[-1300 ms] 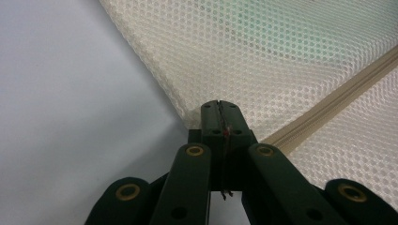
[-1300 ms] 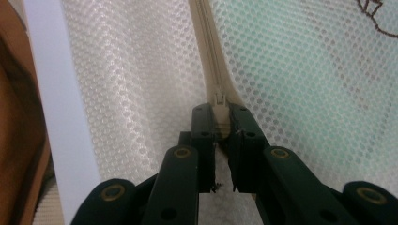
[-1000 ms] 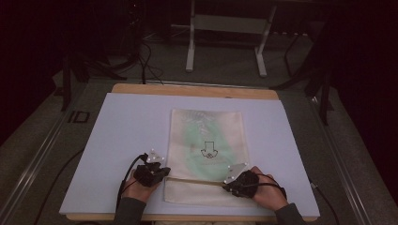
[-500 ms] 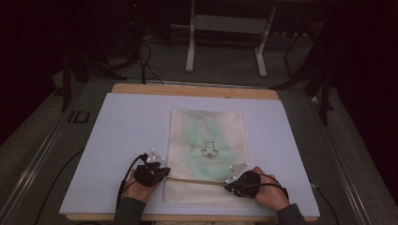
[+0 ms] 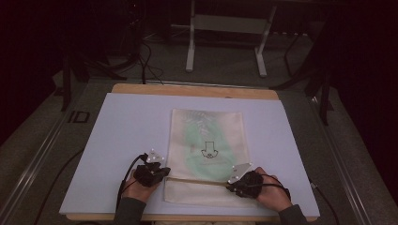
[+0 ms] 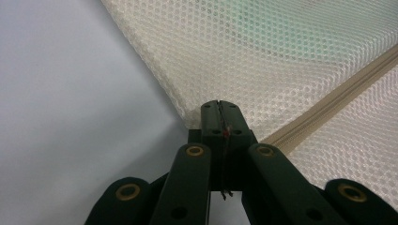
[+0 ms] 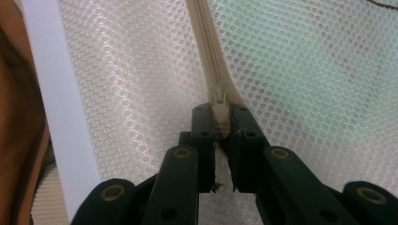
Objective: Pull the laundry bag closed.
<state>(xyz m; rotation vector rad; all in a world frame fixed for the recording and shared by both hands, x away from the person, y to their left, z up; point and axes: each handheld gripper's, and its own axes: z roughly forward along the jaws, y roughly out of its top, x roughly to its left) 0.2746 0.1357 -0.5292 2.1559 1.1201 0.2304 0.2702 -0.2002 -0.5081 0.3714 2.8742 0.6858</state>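
A cream mesh bag (image 5: 206, 136) with a green item and a small black drawing inside lies flat on the white board (image 5: 126, 126). A beige zipper (image 5: 197, 181) runs across the bag's near end. My left gripper (image 5: 164, 174) is at the bag's left edge by the zipper's end. In the left gripper view its jaws (image 6: 219, 107) are pressed together on the mesh edge (image 6: 197, 117). My right gripper (image 5: 231, 183) is at the zipper's right part. In the right gripper view it (image 7: 220, 117) is shut on the cream zipper pull (image 7: 220, 115), just behind the slider (image 7: 219, 97).
The board rests on a wooden table (image 5: 197, 90) whose far edge shows beyond it. Cables (image 5: 124, 180) trail from both grippers toward the person. A metal stand (image 5: 225, 28) and more cables lie on the dark floor beyond.
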